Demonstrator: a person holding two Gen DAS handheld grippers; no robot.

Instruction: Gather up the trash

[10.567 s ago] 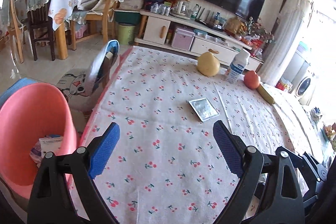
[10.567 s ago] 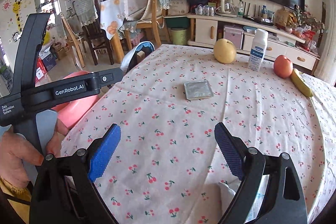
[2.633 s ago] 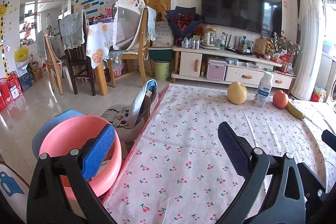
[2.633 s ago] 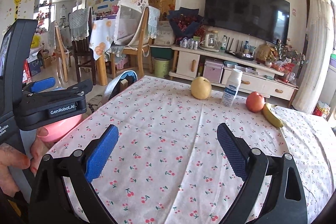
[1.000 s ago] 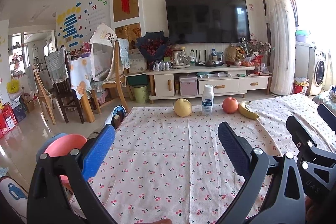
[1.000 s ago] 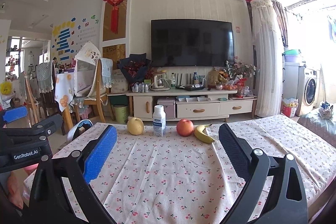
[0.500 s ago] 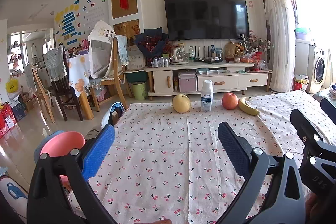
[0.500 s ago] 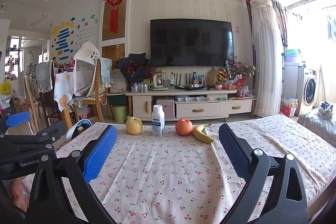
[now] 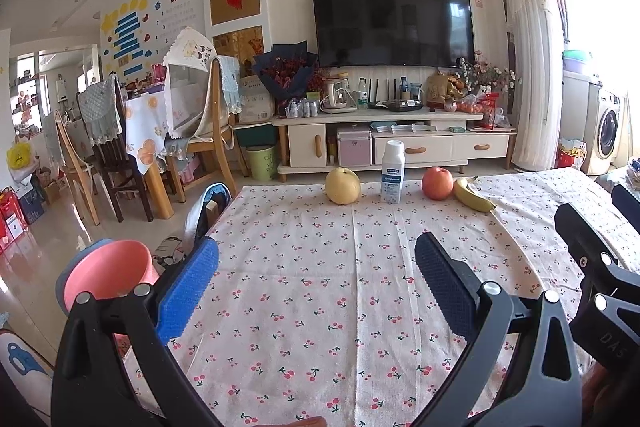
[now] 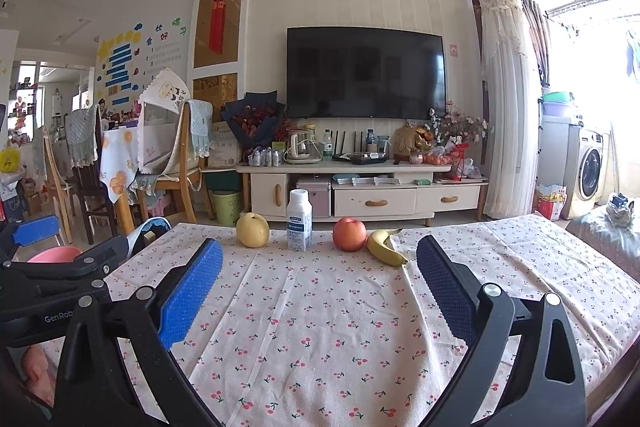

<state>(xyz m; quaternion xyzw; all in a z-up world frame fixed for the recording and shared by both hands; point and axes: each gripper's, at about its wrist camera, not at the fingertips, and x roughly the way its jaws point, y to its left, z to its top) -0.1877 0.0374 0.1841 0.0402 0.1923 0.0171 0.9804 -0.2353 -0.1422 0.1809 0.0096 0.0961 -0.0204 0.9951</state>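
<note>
The pink bin stands on the floor left of the table; only its rim shows in the right wrist view. My left gripper is open and empty above the near part of the cherry-print tablecloth. My right gripper is also open and empty over the same cloth. No loose wrapper shows on the cloth in either view. The left tool's body sits at the left edge of the right wrist view; the right tool's body shows at the right of the left wrist view.
Along the table's far edge stand a yellow pear, a white bottle, a red apple and a banana. A blue child seat leans at the table's left edge. Chairs, a TV cabinet and a green bin lie beyond.
Over the last second the left view dipped slightly and the right view barely shifted. The silver wrapper seen on the cloth ten seconds ago is gone from the table.
</note>
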